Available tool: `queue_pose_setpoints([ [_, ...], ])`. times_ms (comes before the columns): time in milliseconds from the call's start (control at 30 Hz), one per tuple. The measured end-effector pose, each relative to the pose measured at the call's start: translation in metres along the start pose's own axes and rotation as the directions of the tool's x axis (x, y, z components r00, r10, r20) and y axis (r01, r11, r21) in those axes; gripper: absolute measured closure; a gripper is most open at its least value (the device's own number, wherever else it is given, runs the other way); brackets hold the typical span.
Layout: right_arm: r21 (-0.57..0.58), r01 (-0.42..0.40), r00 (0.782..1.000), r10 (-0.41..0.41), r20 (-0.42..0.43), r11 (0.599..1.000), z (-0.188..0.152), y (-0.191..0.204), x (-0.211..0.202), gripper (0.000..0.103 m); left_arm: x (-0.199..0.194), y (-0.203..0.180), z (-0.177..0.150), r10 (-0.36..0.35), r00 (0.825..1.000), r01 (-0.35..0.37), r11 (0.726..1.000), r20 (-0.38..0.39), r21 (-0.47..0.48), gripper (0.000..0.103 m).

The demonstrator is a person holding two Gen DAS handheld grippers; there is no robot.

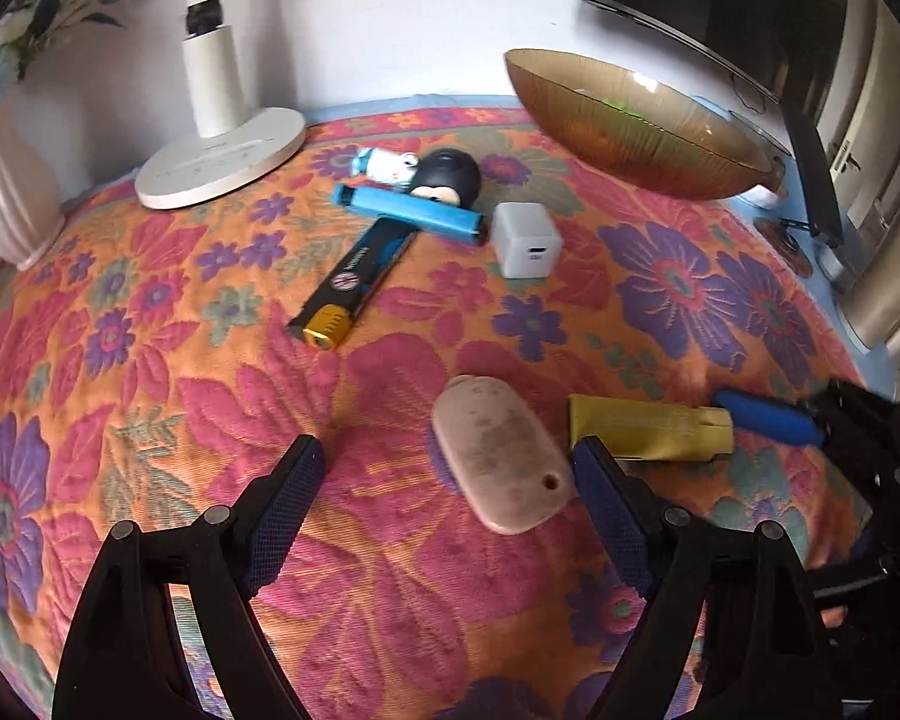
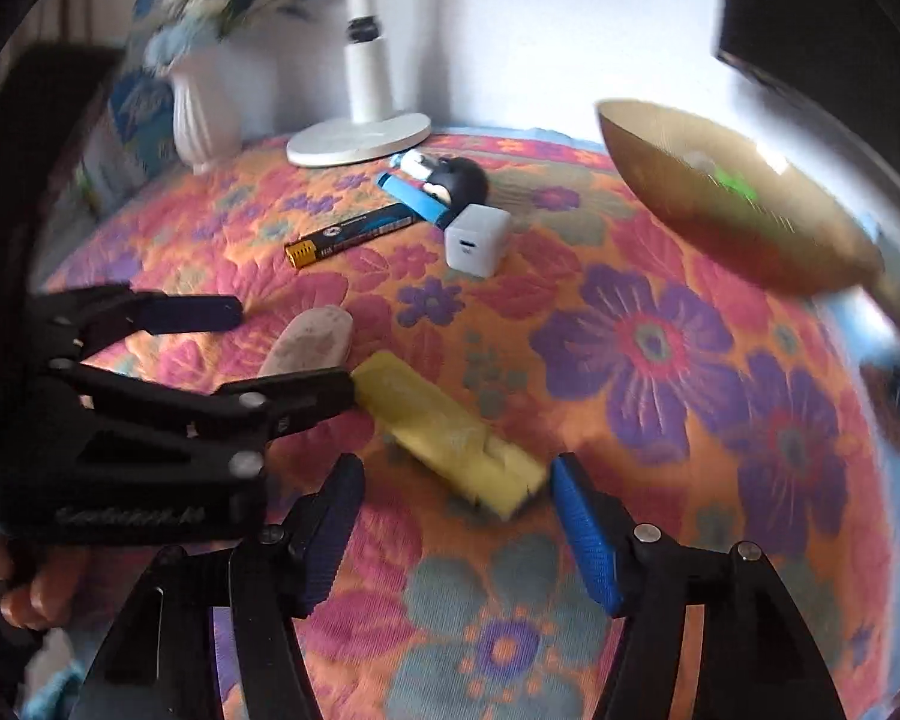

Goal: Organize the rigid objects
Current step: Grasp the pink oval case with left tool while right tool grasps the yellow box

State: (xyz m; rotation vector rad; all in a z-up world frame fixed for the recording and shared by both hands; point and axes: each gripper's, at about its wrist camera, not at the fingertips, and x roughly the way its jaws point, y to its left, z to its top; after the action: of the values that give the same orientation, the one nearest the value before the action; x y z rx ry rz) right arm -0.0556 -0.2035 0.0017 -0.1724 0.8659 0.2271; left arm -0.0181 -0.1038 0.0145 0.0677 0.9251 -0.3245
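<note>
**Both grippers close in on scattered items**

The left gripper (image 1: pixel 450 480) hangs spread wide around a pink oval stone-like pebble (image 1: pixel 501 453) near the flowered tablecloth's (image 1: pixel 150 360) front edge; the right gripper (image 2: pixel 453 492), equally released, brackets a yellow rectangular tube (image 2: pixel 444 426). Next, judging by this: clench, lift, carry to the amber glass bowl (image 1: pixel 630 126) at the far-right corner

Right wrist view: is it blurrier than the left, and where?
Right wrist view: yes, motion smear on the amber bowl, flowers and yellow tube. Left wrist view: mostly sharp, bowl crisp with glare; fisheye bending in both.
</note>
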Motion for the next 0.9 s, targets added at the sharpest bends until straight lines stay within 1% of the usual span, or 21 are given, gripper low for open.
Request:
queue_pose_setpoints([
  [100,-0.005,0.002,1.0,-0.002,-0.005,1.0,0.009,-0.002,0.008,0.04,0.0,0.01,0.001,0.031,0.999,-0.031,0.999,0.004,-0.044,0.021],
  [167,0.013,0.018,1.0,-0.018,-0.005,1.0,0.011,-0.004,0.009,0.042,0.0,0.016,0.0,0.033,0.999,-0.033,0.997,0.006,-0.068,0.021],
  [200,0.024,0.021,1.0,-0.02,-0.004,1.0,0.011,-0.006,0.009,0.049,-0.001,0.017,0.0,0.028,1.0,-0.027,0.997,0.01,-0.073,0.021],
  [267,0.05,0.014,1.0,-0.015,0.005,0.999,0.009,-0.01,0.008,0.059,-0.003,0.015,-0.002,0.019,1.0,-0.018,0.998,0.005,-0.064,0.021],
  [300,0.053,0.015,1.0,-0.016,0.007,0.998,0.009,-0.011,0.007,0.064,-0.005,0.013,-0.002,-0.018,1.0,0.018,0.998,0.006,-0.06,0.021],
  [367,0.064,0.016,1.0,-0.018,0.018,0.998,0.007,-0.013,0.006,0.067,-0.007,0.008,-0.002,-0.061,0.998,0.062,0.997,0.013,-0.047,0.02],
  [433,0.074,0.018,1.0,-0.02,0.023,0.997,0.006,-0.015,0.005,0.07,-0.005,0.003,0.001,-0.031,0.999,0.031,0.999,0.016,-0.039,0.02],
  [467,0.083,0.023,0.999,-0.025,0.026,0.996,0.005,-0.016,0.005,0.073,0.0,0.002,0.004,-0.014,1.0,0.014,0.999,0.004,-0.042,0.023],
  [500,0.092,0.024,0.999,-0.027,0.029,0.995,0.004,-0.017,0.004,0.074,0.004,0.002,0.006,0.008,1.0,-0.008,0.999,-0.002,-0.041,0.031],
  [533,0.106,0.021,0.999,-0.025,0.033,0.994,0.003,-0.02,0.003,0.074,0.005,0.001,0.007,0.023,1.0,-0.023,0.999,0.002,-0.033,0.035],
  [567,0.13,0.011,0.999,-0.016,0.035,0.992,0.001,-0.025,0.002,0.074,0.004,-0.002,0.008,0.037,0.999,-0.037,0.999,0.009,-0.016,0.046],
  [600,0.145,0.0,0.999,-0.006,0.038,0.989,0.001,-0.026,0.002,0.074,0.004,-0.002,0.008,0.033,0.999,-0.033,0.999,0.014,-0.008,0.062],
  [633,0.167,-0.014,0.999,0.007,0.042,0.986,-0.001,-0.03,0.001,0.074,0.002,-0.004,0.007,0.031,0.999,-0.032,0.999,0.021,0.004,0.068],
  [667,0.179,-0.017,0.999,0.01,0.043,0.984,-0.002,-0.031,0.0,0.075,0.001,-0.003,0.006,0.034,0.999,-0.034,0.999,0.023,0.011,0.071],
  [700,0.188,-0.019,0.999,0.011,0.044,0.982,-0.004,-0.032,-0.002,0.075,0.0,-0.002,0.006,0.025,0.999,-0.025,1.0,0.021,0.008,0.071],
  [767,0.203,-0.001,0.999,-0.008,0.044,0.979,-0.007,-0.033,-0.006,0.075,-0.004,0.011,0.003,-0.012,1.0,0.012,1.0,0.02,-0.027,0.071],
  [800,0.217,0.008,0.999,-0.018,0.046,0.976,-0.009,-0.035,-0.007,0.075,-0.006,0.017,0.002,-0.008,1.0,0.009,0.999,0.021,-0.042,0.071],
  [833,0.234,0.008,0.999,-0.021,0.049,0.972,-0.01,-0.038,-0.007,0.075,-0.009,0.026,0.001,0.019,1.0,-0.017,0.999,0.025,-0.045,0.071],
  [900,0.256,-0.018,0.999,0.005,0.05,0.967,-0.011,-0.043,-0.006,0.074,-0.01,0.035,-0.002,0.028,0.999,-0.027,0.999,0.023,-0.045,0.071],
])
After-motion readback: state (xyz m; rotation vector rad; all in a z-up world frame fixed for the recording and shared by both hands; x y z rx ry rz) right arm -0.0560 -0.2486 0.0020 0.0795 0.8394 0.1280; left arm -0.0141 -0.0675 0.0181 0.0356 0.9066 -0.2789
